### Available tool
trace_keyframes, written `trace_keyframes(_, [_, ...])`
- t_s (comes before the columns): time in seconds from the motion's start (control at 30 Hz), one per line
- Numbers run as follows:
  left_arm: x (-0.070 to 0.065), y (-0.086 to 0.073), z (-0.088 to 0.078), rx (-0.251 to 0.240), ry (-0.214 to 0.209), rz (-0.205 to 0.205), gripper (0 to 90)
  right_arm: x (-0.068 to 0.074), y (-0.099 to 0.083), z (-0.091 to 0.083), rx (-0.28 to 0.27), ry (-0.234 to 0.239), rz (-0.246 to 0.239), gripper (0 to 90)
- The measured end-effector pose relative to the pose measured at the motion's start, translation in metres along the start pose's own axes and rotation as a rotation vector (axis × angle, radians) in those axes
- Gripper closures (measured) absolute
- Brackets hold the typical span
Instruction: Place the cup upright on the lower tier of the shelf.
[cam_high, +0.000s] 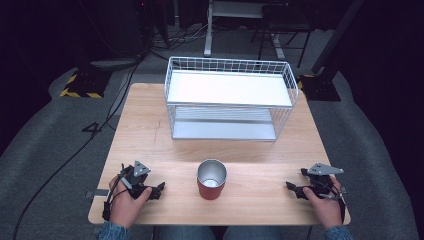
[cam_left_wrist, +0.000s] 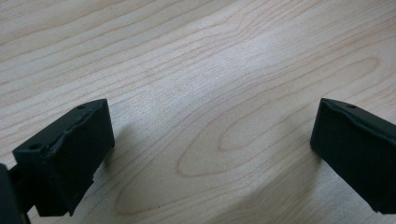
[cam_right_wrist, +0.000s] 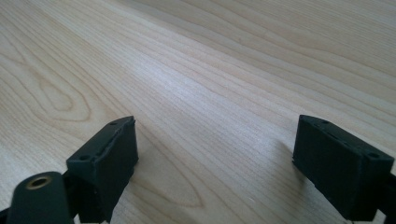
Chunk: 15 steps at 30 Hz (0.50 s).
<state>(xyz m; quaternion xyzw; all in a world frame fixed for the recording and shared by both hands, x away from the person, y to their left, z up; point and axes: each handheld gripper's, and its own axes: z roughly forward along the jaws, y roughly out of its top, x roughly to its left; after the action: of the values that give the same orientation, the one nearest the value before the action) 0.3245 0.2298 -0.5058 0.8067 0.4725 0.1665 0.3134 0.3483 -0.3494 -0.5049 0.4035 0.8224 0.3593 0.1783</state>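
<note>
- The left gripper (cam_high: 159, 190) is held at the table's (cam_high: 150, 125) near left corner, jaws spread wide over bare wood.
- The right gripper (cam_high: 291, 188) is held at the near right, jaws likewise apart, nothing between.
- The red cup (cam_high: 211, 179) is found upright between them, untouched, before the wire rack (cam_high: 230, 97).

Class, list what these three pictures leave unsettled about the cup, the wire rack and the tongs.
- Cup, high view: its red far side and foot are hidden by its own body; the bottom inside is lost in glare.
- Wire rack, high view: the back of the lower shelf is covered by the white top shelf.
- Left tongs and right tongs, gripper views: their bodies are cut off by the bottom edge.
</note>
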Motion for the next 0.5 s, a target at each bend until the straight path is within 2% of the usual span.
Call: trace_keyframes(0.5, [0.0001, 0.0012, 0.0012, 0.000, -0.003, 0.000, 0.1, 0.0001, 0.0000, 0.0000, 0.000, -0.001, 0.000, 14.0])
